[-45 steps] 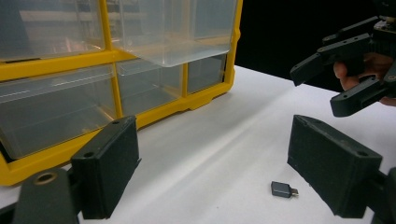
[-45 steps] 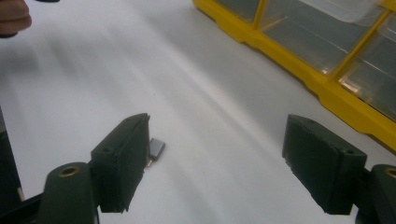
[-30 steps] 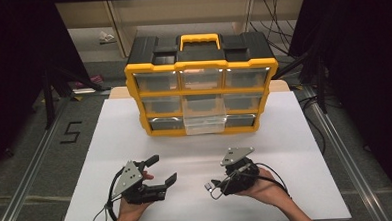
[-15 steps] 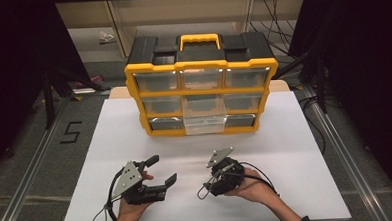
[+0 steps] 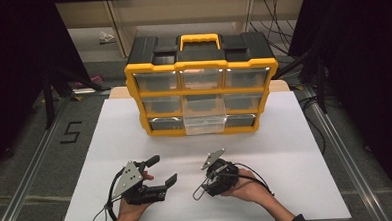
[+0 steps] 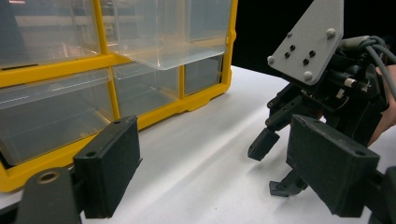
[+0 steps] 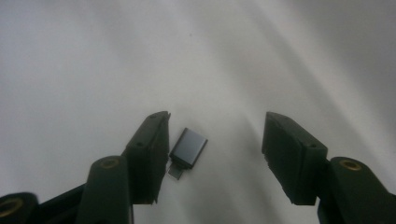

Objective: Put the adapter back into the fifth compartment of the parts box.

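A small grey USB adapter lies flat on the white counter, low and a little left of centre in the right gripper view, its metal plug end pointing toward the lower left of the frame. It sits between the two black jaws of the right gripper, just beside the left-hand jaw and well apart from the right-hand one; whether that near jaw touches it cannot be told. The jaws have just been closing around it, yet they remain parted and do not press on it, so the gripper is released, not grasping. In the high view this right gripper is in the lower middle of the frame, tipped down toward the counter, a hand behind it and a cable looping off to the right. To its left in the lower part of that view, the left gripper rests over the counter with its jaws spread wide and nothing between them, likewise released. In the left gripper view its jaws frame the white surface, with the right gripper at the right of the frame, nose down. Farther up the high view, at the centre, stands a yellow and black drawer organizer with clear drawers; its lower middle drawer is pulled out toward the bottom of the frame.
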Demonstrator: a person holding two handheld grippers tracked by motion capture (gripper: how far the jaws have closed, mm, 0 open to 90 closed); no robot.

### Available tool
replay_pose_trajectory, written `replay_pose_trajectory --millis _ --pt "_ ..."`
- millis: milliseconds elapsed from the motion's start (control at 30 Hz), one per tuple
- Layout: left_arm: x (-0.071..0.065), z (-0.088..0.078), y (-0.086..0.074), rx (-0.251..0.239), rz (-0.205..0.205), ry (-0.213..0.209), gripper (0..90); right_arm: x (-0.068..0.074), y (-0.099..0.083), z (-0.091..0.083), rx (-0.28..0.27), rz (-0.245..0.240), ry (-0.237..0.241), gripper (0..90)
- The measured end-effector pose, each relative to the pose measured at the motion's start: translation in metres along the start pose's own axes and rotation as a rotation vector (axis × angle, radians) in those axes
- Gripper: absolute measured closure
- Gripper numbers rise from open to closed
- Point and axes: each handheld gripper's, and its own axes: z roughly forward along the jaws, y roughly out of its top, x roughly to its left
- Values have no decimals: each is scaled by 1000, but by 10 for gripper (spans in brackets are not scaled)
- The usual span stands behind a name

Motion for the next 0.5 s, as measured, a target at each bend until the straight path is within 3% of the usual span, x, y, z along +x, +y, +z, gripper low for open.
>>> replay_pose_trajectory --millis 233,500 --pt "0 0 0 0 -2 0 171 -1 -1 2 25 -3 16 489" --pt "0 0 0 2 -5 -1 171 -1 -1 1 45 -17 38 619"
